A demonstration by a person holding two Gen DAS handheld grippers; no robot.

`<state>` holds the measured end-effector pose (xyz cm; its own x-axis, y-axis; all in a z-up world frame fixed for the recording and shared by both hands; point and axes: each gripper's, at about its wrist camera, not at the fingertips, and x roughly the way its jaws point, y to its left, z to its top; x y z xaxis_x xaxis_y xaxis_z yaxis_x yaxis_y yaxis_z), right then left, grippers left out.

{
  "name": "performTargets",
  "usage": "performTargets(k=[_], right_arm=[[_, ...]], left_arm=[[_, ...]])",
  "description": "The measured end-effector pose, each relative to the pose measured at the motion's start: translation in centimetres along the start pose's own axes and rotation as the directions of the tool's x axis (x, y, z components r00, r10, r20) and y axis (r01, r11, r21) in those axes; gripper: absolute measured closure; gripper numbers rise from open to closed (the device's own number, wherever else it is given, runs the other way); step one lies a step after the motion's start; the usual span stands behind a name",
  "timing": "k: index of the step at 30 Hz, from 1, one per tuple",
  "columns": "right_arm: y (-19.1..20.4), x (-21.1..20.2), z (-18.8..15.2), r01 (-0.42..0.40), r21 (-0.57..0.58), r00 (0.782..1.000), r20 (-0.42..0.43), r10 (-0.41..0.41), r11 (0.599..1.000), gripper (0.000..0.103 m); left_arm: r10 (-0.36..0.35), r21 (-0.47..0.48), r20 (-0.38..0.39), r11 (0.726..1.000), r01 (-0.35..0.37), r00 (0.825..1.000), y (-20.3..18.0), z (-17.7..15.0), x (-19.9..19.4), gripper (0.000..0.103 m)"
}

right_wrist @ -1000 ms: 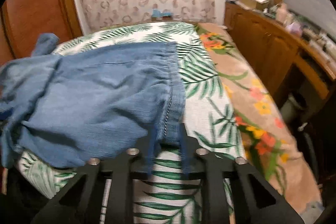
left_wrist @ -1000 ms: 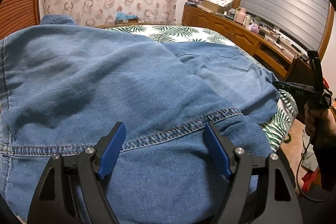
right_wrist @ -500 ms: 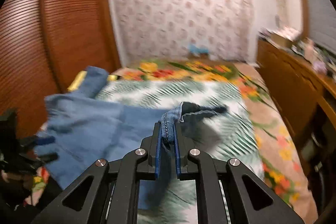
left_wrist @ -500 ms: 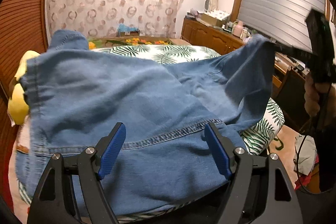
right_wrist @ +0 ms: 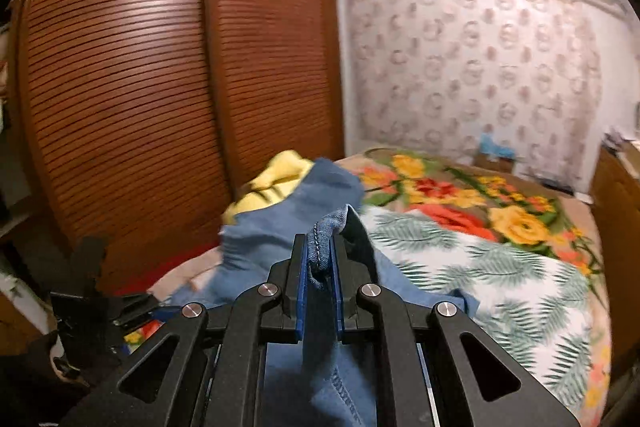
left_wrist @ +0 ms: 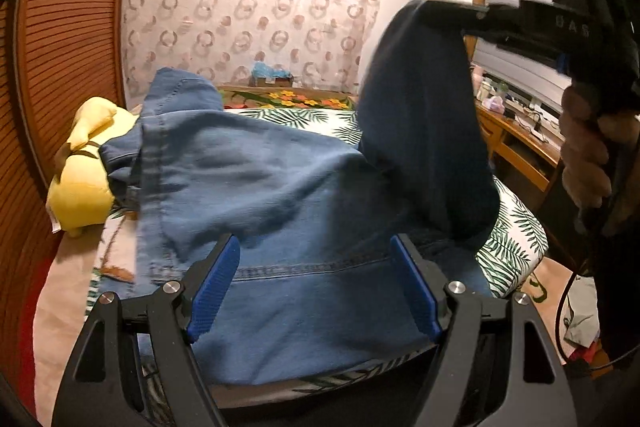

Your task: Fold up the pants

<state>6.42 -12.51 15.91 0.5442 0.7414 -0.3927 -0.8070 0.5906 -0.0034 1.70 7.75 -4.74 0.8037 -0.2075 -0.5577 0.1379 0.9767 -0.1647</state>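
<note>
Blue denim pants [left_wrist: 280,203] lie spread on the bed. My left gripper [left_wrist: 316,287] is open and empty, its blue pads either side of the near part of the pants, just above the fabric. My right gripper [right_wrist: 319,259] is shut on a hem of the pants [right_wrist: 320,231] and holds that leg lifted high. In the left wrist view the right gripper [left_wrist: 452,11] shows at upper right with the raised leg [left_wrist: 424,131] hanging from it.
The bed [right_wrist: 480,267] has a palm-leaf sheet and a floral blanket [right_wrist: 460,187]. A yellow plush toy [left_wrist: 80,183] lies at the left by the brown slatted wardrobe [right_wrist: 160,87]. A wooden dresser [left_wrist: 520,147] with clutter stands at the right.
My right gripper has lifted the pant leg up off the bed and swung it left, over the rest of the pants. My left gripper has stayed open.
</note>
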Motion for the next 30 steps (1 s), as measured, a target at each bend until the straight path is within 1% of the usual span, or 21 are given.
performTargets(k=[1, 4, 6, 7, 10, 12, 14, 15, 16, 17, 19, 23, 30], right_arm=[[0.4, 0.8, -0.2, -0.020, -0.007, 1.000, -0.021, 0.020, 1.000, 0.093], [-1.6, 2.0, -0.3, -0.026, -0.010, 0.998, -0.059, 0.026, 1.000, 0.092], [-2.0, 2.6, -0.3, 0.015, -0.019, 0.997, -0.078, -0.016, 1.000, 0.081], [-1.9, 3.0, -0.2, 0.039, -0.026, 0.996, -0.084, -0.041, 0.999, 0.079], [-2.8, 3.5, -0.2, 0.071, -0.023, 0.992, -0.099, -0.073, 0.997, 0.072], [-2.1, 4.4, 0.2, 0.093, -0.027, 0.990, -0.107, -0.095, 0.995, 0.069], [-1.9, 4.9, -0.3, 0.107, -0.027, 0.987, -0.120, -0.109, 0.994, 0.068], [-0.1, 4.8, -0.4, 0.110, -0.025, 0.985, -0.131, -0.113, 0.994, 0.068], [0.1, 5.3, -0.5, 0.114, -0.023, 0.983, -0.144, -0.116, 0.993, 0.067], [0.0, 5.7, -0.9, 0.121, -0.022, 0.980, -0.160, -0.123, 0.992, 0.067], [0.4, 5.0, -1.9, 0.131, -0.019, 0.974, -0.186, -0.132, 0.991, 0.067], [0.4, 5.2, -3.4, 0.134, 0.006, 0.961, -0.244, -0.128, 0.991, 0.067], [0.5, 5.3, -4.5, 0.129, 0.057, 0.948, -0.299, -0.106, 0.990, 0.067]], left_arm=[[0.002, -0.005, 0.000, 1.000, -0.002, 1.000, 0.3, -0.1, -0.1, 0.025], [0.013, -0.022, -0.001, 1.000, -0.013, 1.000, 1.0, -0.3, 0.0, 0.025], [0.017, -0.034, -0.003, 0.999, -0.018, 1.000, 1.3, -0.4, 0.2, 0.025], [0.019, -0.037, -0.005, 0.999, -0.019, 1.000, 1.4, -0.5, 0.3, 0.025], [0.021, -0.045, -0.009, 0.999, -0.022, 1.000, 1.8, -0.7, 0.4, 0.025], [0.024, -0.048, -0.012, 0.999, -0.024, 1.000, 2.0, -0.8, 0.6, 0.025], [0.025, -0.049, -0.016, 0.998, -0.025, 1.000, 2.1, -0.8, 0.8, 0.025], [0.023, -0.050, -0.020, 0.998, -0.024, 1.000, 2.1, -0.9, 0.9, 0.025], [0.023, -0.050, -0.023, 0.998, -0.024, 0.999, 2.1, -1.0, 1.0, 0.025], [0.025, -0.048, -0.026, 0.999, -0.026, 0.999, 2.1, -1.1, 1.0, 0.025], [0.026, -0.047, -0.029, 0.998, -0.028, 0.999, 2.1, -1.1, 1.0, 0.025], [0.034, -0.049, -0.017, 0.998, -0.035, 0.999, 2.3, -1.1, 0.5, 0.025], [0.045, -0.055, 0.013, 0.998, -0.044, 0.999, 2.9, -0.9, -0.7, 0.025]])
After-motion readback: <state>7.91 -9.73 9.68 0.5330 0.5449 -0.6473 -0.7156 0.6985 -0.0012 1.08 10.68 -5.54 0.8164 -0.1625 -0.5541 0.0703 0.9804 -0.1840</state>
